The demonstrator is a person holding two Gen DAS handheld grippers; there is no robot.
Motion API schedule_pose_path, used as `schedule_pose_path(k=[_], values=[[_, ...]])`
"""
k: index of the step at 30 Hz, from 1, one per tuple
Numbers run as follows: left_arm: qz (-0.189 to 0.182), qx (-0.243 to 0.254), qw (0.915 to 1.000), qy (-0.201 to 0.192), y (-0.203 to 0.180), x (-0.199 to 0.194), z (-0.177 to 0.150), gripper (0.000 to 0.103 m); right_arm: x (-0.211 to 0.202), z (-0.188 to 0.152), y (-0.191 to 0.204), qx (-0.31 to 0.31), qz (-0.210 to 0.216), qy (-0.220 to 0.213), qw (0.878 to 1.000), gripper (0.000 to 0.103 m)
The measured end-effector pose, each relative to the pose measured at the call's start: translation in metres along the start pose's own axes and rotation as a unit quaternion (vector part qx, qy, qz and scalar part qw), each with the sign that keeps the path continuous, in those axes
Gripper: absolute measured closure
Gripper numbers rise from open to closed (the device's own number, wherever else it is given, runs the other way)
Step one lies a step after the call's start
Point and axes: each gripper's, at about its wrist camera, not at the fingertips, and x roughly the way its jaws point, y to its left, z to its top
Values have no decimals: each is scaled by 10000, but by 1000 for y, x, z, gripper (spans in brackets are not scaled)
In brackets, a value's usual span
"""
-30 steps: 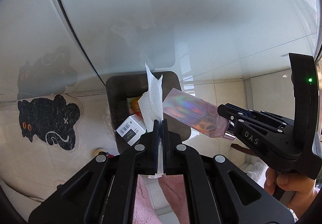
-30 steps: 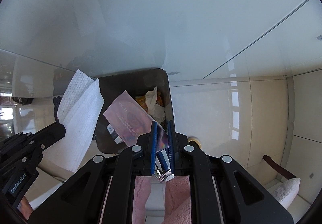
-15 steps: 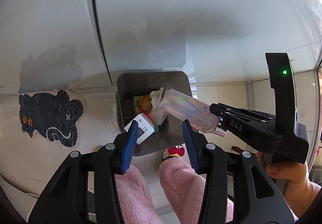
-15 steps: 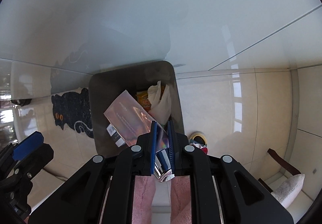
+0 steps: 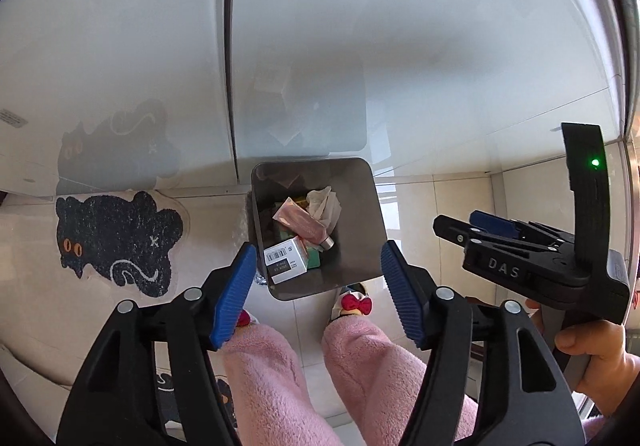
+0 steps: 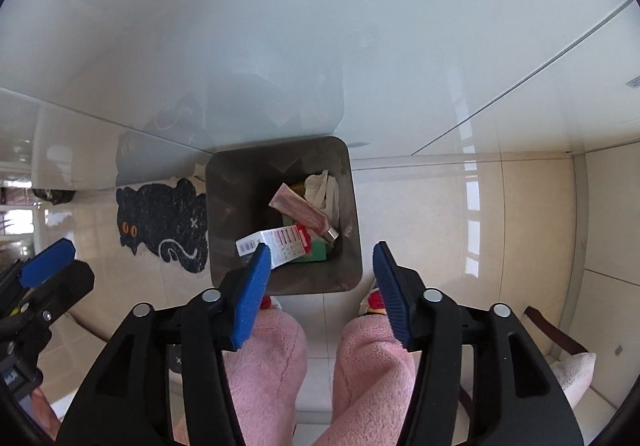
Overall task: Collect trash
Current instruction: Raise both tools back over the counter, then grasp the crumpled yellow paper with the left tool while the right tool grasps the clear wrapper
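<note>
A: Entry. Task item first: the pink iridescent tube with a silver cap (image 6: 305, 214) lies inside the square grey metal bin (image 6: 224, 213), on top of the other rubbish. Long axis diagonal, cap end toward the bin's lower right corner, flat crimped end toward upper left.

B: Contact with either tool?

A: None. The right gripper (image 6: 322, 284) has its blue-padded jaws spread wide, just been opening, nothing between the pads; the tube sits well below them. The left gripper (image 5: 318, 292) likewise: jaws wide apart, just been opening, empty.

B: Count of bin contents?

A: One tube, one crumpled white paper towel (image 5: 325, 202) touching the tube's upper side, one white carton with a barcode (image 5: 285, 261) at lower left, one green box (image 6: 318, 250) under the carton, partly hidden. Something yellow-orange beneath; cannot identify it.

B: Surroundings?

A: Bin stands on cream floor tiles (image 6: 420, 213) against a glossy white cabinet front (image 5: 320, 25). One black cat-shaped mat (image 5: 114, 240) lies left of the bin. Two pink fleece-clad legs (image 6: 376, 374) below, both grippers over them.
</note>
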Motion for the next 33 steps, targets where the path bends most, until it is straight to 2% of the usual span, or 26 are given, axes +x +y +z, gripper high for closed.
schedule_pose_path(k=[1, 2, 4, 6, 9, 11, 17, 20, 25, 29, 33], values=[[15, 33, 10000, -53, -5, -9, 0, 35, -16, -3, -3, -43, 21, -99, 9999, 27], [7, 56, 9999, -111, -9, -20, 0, 31, -33, -6, -6, -96, 42, -216, 9997, 23], [16, 113, 9996, -266, -19, -43, 1, 23, -72, -11, -12, -212, 84, -513, 9984, 3], [16, 188, 9988, -447, -30, -69, 4, 18, -111, -13, -23, -290, 120, -827, 9961, 3], [26, 333, 9962, -800, -47, -112, 11, 12, -159, -14, -38, -356, 361, -974, 9940, 3], [52, 429, 9933, -1068, -57, -142, 17, 10, -194, -13, -48, -291, 474, -1220, 9910, 3], [-33, 707, 9811, -1803, -85, -215, 50, 8, -282, 11, -73, -30, 670, -2181, 9736, 3], [-94, 922, 9727, -2129, -97, -239, 70, 8, -305, 33, -78, 5, 684, -2516, 9654, 3], [4, 1271, 9614, -2441, -113, -257, 111, 9, -315, 74, -69, -166, 563, -2810, 9579, 3], [-150, 1410, 9597, -2428, -118, -255, 145, 15, -308, 99, -61, -247, 552, -2817, 9576, 6], [-286, 1477, 9617, -2293, -119, -242, 173, 19, -291, 122, -55, -233, 635, -2626, 9625, 16]])
